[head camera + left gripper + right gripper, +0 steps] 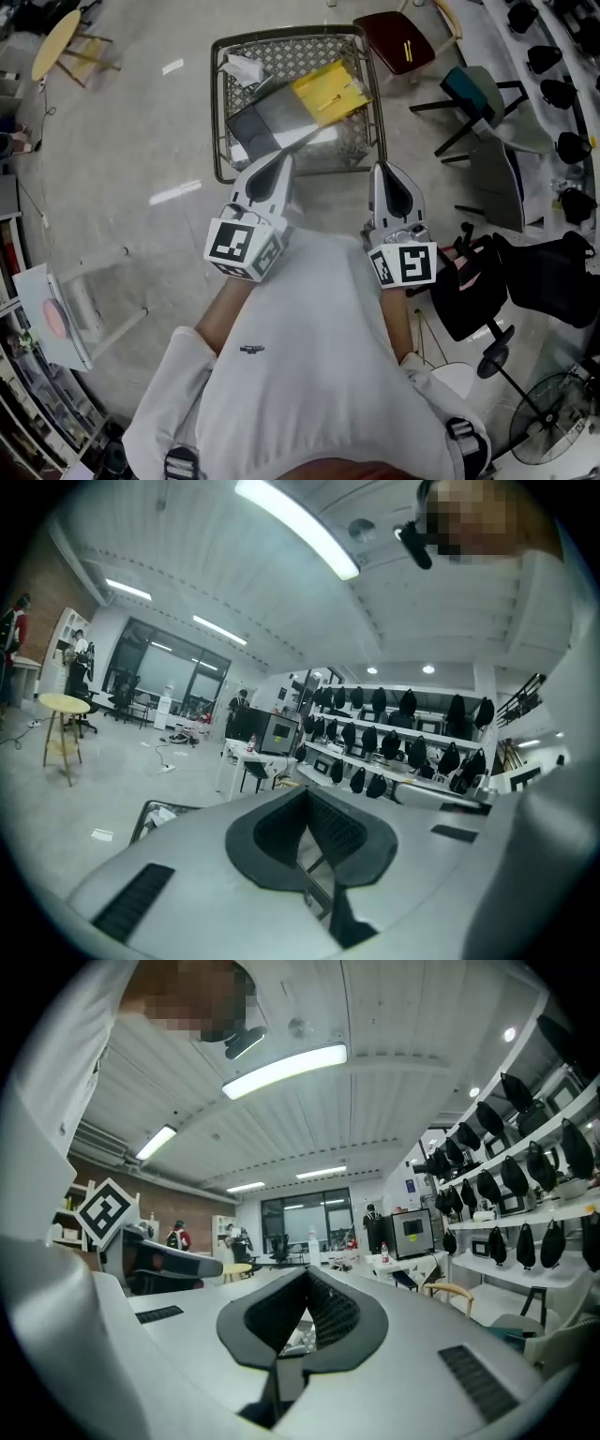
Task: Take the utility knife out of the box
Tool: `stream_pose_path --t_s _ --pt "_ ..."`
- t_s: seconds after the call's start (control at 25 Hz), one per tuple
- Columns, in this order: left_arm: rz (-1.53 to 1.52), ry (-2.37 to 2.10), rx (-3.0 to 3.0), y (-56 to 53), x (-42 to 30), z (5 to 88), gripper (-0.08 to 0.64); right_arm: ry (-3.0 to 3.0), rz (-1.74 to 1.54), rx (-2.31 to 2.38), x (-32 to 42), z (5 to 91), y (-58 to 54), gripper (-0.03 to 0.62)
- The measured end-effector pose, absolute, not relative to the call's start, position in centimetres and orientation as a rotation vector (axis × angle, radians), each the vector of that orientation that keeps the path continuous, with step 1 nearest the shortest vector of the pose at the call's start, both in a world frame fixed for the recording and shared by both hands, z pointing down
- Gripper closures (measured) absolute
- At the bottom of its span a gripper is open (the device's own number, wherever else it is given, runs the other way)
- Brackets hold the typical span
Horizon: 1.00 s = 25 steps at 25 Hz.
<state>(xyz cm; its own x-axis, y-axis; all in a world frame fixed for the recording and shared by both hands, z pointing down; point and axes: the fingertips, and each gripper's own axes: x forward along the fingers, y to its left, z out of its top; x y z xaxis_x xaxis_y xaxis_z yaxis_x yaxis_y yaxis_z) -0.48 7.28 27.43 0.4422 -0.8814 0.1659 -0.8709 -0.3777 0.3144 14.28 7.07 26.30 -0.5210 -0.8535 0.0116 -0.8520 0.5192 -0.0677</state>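
The box is a wire-mesh basket on the floor in front of me in the head view. A yellow flat pack, a grey slab and crumpled white paper lie in it. I cannot make out the utility knife among them. My left gripper and right gripper are held at chest height, short of the box's near rim, both pointing towards it. In the left gripper view the left gripper is shut and holds nothing, with a corner of the box below it. The right gripper is likewise shut and bare.
A dark red stool and a teal chair stand right of the box. Black bags and a floor fan are at my right. A round yellow table is far left, a white stand near left.
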Motion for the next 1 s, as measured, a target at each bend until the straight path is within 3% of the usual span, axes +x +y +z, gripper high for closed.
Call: stream_pose_path --t_s 0.44,1.0 --pt "-0.019 -1.421 2.362 -2.7 -7.8 28.7 0.558 2.831 -0.006 -1.566 6.0 26.8 -2.5 0.595" --pt "-0.002 -1.495 2.287 -5.7 -7.4 29.5 0.558 2.903 -0.11 -1.489 7.8 28.5 -8.0 0.595"
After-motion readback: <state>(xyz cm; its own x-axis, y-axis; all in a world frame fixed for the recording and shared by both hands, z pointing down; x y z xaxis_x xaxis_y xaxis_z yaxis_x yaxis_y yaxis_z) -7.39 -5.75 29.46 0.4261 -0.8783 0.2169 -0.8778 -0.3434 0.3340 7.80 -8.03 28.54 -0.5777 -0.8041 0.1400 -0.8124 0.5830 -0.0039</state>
